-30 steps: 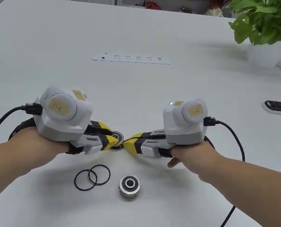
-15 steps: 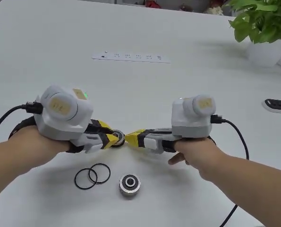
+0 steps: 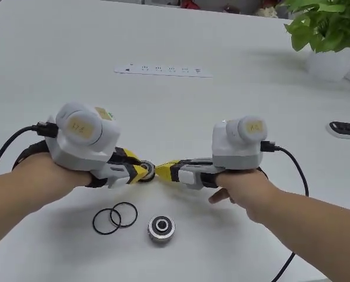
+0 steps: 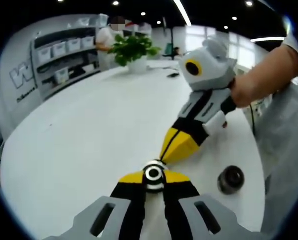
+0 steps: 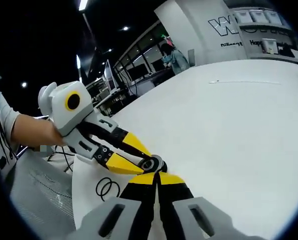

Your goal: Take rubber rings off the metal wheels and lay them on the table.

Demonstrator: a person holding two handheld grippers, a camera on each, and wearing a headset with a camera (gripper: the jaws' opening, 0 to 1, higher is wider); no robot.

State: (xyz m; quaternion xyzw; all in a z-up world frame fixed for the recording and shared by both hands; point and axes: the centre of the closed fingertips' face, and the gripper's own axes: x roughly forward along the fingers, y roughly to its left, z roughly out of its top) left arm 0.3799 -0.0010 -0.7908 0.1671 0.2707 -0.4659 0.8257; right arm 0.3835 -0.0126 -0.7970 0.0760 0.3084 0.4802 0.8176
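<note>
I hold both forearms angled inward (tips nearly nose to nose). My left gripper (image 3: pixel 139 172) clamps a metal wheel (image 4: pixel 154 173); my right gripper (image 3: pixel 164 171) has its jaws pressed together at the wheel's edge.

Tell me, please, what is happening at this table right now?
A person works with a gripper in each hand. The left gripper has its jaws shut on a small metal wheel. The right gripper meets it tip to tip, jaws shut at the wheel's edge; whether they pinch a ring is unclear. Two black rubber rings lie overlapping on the white table, beside a second wheel.
</note>
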